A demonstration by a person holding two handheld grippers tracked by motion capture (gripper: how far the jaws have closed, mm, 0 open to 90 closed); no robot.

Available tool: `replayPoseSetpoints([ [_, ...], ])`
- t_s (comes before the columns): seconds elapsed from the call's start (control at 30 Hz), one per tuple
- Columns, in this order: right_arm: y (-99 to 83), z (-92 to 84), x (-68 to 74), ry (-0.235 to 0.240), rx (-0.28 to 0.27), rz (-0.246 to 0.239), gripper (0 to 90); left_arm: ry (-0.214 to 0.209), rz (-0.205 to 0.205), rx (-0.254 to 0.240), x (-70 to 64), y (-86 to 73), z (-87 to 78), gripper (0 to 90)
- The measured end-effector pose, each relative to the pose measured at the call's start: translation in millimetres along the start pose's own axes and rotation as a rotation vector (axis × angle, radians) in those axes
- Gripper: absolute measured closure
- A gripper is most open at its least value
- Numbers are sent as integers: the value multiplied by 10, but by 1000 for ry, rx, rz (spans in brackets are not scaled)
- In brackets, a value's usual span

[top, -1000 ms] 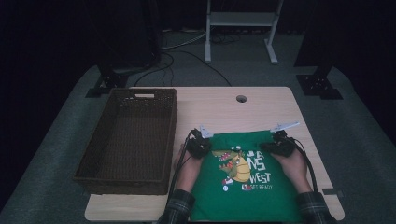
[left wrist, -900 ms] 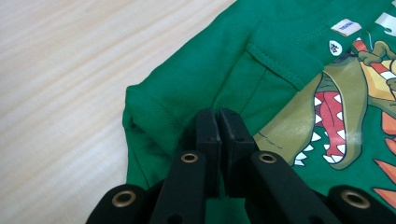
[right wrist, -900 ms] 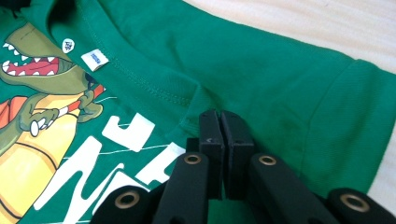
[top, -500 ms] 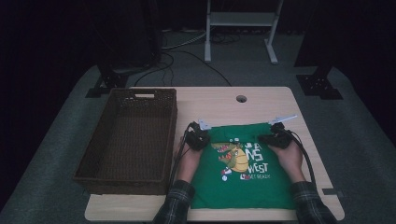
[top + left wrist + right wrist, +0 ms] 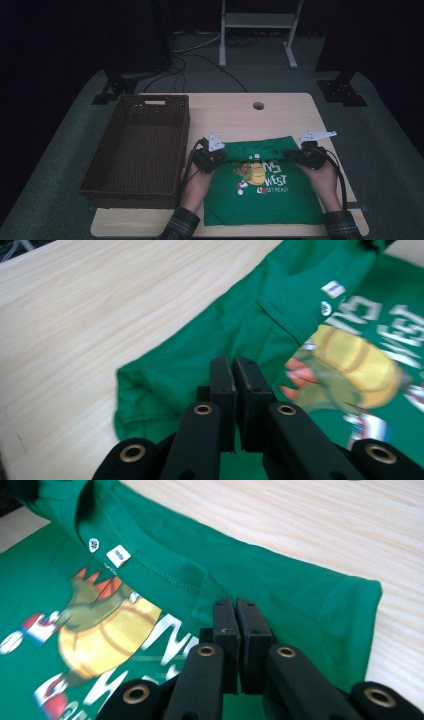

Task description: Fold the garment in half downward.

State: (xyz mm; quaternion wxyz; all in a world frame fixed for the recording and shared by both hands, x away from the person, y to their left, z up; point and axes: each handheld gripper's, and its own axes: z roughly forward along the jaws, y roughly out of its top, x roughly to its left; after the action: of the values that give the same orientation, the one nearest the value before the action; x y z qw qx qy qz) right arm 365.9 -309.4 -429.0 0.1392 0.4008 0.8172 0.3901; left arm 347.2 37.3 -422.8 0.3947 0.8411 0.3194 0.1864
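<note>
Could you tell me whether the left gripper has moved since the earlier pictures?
Yes. The left gripper, shut on the shirt, has shifted toward the table's far edge, nearer the hole, judged in the high view.

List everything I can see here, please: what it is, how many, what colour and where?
T-shirt: one, green with a cartoon print and white letters, flat on the near half of the table.
Basket: one, dark brown wicker, on the table's left side.
Table: one, light wood, with a round hole near its far edge.
Stand: one, white metal, on the floor beyond the table.
Left gripper: one, black, shut on the T-shirt near its left shoulder.
Right gripper: one, black, shut on the T-shirt near its right shoulder.
Hands: two, in checked sleeves, at the near edge.
</note>
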Motion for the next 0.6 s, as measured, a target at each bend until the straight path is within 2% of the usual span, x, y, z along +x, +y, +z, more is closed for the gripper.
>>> replayPoseSetpoints([
  [0.23,-106,-218,194,7,-9,-51,888,-45,40,0,-206,-126,-223,875],
  [0.33,-156,-290,257,11,-15,-70,888,-72,47,-15,-290,-177,-307,876],
  [0.47,-250,-359,327,18,-10,-92,888,-81,81,-16,-411,-208,-389,875],
  [0.6,-343,-437,357,40,-9,-95,888,-110,80,-25,-497,-268,-459,875],
])
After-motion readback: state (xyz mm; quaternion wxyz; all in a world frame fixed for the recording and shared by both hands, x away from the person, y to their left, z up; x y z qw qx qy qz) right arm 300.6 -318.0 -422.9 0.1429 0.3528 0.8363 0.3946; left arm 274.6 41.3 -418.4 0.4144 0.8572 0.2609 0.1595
